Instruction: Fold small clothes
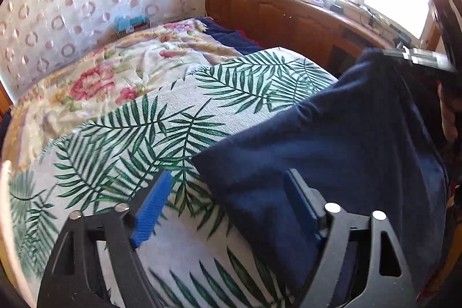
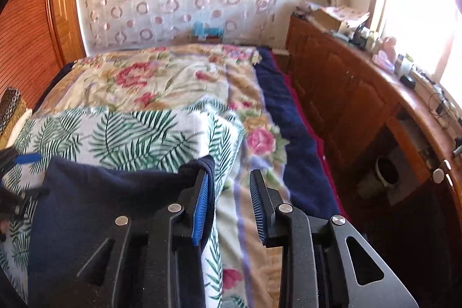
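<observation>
Fold step under way on navy garment (image 1: 332, 140) over leaf-print cloth (image 1: 150, 134); left gripper (image 1: 228, 210) apart, empty; right gripper (image 2: 228, 204) apart, cloth draped on one finger; next, regrip an edge.

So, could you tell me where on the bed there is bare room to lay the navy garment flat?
The leaf-print cloth is bare between the floral blanket and the navy garment. The floral blanket is also bare but rumpled. The sideboard top under the window is crowded.

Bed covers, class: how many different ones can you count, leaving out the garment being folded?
3: palm-leaf cloth nearest, floral blanket behind it, navy blanket along the cupboard side. Others may lie hidden beneath.
</observation>
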`<state>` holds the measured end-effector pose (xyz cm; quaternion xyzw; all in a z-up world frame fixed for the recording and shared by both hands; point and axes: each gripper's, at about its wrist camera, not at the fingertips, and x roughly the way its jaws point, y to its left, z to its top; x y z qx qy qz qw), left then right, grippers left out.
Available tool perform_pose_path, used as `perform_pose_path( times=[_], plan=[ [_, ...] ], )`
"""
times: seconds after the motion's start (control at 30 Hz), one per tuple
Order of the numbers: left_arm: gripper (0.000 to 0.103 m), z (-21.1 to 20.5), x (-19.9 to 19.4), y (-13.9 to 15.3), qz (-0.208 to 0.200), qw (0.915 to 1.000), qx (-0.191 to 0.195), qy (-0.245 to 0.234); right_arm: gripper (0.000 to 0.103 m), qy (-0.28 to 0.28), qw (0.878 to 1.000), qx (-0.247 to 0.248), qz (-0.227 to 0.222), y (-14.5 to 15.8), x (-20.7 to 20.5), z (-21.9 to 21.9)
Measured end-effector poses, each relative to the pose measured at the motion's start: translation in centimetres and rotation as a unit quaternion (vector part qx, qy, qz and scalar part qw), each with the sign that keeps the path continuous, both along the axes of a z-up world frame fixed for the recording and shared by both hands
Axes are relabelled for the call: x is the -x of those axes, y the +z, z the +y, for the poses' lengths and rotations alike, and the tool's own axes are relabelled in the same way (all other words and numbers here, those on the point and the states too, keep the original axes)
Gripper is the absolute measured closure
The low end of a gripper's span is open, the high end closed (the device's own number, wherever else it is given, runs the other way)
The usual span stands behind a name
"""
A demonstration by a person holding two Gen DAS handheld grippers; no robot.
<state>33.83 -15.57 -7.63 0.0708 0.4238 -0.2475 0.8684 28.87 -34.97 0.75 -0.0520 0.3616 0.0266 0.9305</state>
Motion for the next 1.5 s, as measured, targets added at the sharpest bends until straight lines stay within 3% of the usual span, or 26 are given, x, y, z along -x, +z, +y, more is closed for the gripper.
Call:
perform_pose_path(
  times=[0.13, 0.2, 0.3, 0.33, 0.47, 0.6, 0.7, 0.77, 0.87, 1.0, 1.07, 1.1, 1.17, 1.23, 1.33, 1.5],
  plan=[
    [0.051, 0.1, -1.2, -0.8, 0.028, 0.9992, 0.028, -0.003, 0.073, 0.021, 0.998, -0.011, 0.051, -1.3, -0.4, -0.9],
    [0.060, 0.0, -1.3, -1.0, 0.024, 0.9994, 0.025, -0.003, 0.073, 0.043, 0.998, -0.021, 0.042, -1.2, 0.3, -0.9],
    [0.087, 0.1, -1.0, -0.7, 0.013, 0.9993, 0.031, -0.013, 0.073, 0.069, 0.997, -0.040, 0.012, 0.1, 1.1, -0.7],
    [0.091, 0.1, -0.9, -0.5, 0.012, 0.9992, 0.034, -0.016, 0.072, 0.069, 0.997, -0.042, 0.004, 0.4, 1.2, -0.5],
    [0.093, 0.5, 0.6, 1.0, -0.023, 0.9992, 0.028, -0.019, 0.072, 0.071, 0.997, -0.034, -0.003, 0.4, -0.5, 0.9],
    [0.093, 1.2, 0.9, 1.1, -0.026, 0.9992, 0.026, -0.014, 0.072, 0.075, 0.996, -0.026, 0.032, -1.7, -2.2, 1.5],
    [0.093, 1.1, 0.6, 0.3, -0.022, 0.9996, 0.014, -0.009, 0.085, -0.011, 0.999, 0.023, 0.037, -1.9, -4.0, -0.3],
    [0.093, 1.2, 0.5, -0.1, -0.020, 0.9997, 0.014, -0.008, 0.091, -0.066, 0.997, 0.015, 0.026, -1.3, -3.9, -3.2],
    [0.093, 1.2, 0.5, 0.0, -0.016, 0.9996, 0.022, -0.005, 0.091, -0.070, 0.997, -0.008, 0.018, -0.7, -2.1, -5.6],
    [0.087, 1.2, 1.0, 1.0, -0.026, 0.9994, 0.024, -0.002, 0.091, -0.031, 0.999, -0.025, -0.003, 0.4, 1.5, -5.2],
    [0.074, 1.4, 1.8, 1.6, -0.039, 0.9989, 0.024, -0.003, 0.091, -0.013, 0.999, -0.033, -0.011, 0.5, 3.9, -4.8],
    [0.060, 1.6, 2.5, 2.2, -0.047, 0.9984, 0.029, -0.009, 0.090, -0.003, 0.999, -0.037, -0.014, 0.4, 5.1, -4.6],
    [0.051, 1.8, 3.5, 2.8, -0.053, 0.9977, 0.037, -0.018, 0.085, 0.013, 0.999, -0.043, -0.015, 0.0, 7.9, -4.4],
    [0.025, 1.8, 4.9, 3.4, -0.056, 0.9973, 0.040, -0.026, 0.080, 0.027, 0.998, -0.048, -0.012, -0.4, 10.6, -4.8],
    [0.024, 1.9, 7.2, 3.9, -0.056, 0.9963, 0.054, -0.037, 0.054, 0.032, 0.998, -0.055, -0.001, -1.1, 14.2, -5.8],
    [0.024, 1.5, 11.0, 4.0, -0.055, 0.9961, 0.057, -0.040, 0.053, 0.035, 0.997, -0.064, 0.025, -2.9, 18.8, -6.8]
  ],
)
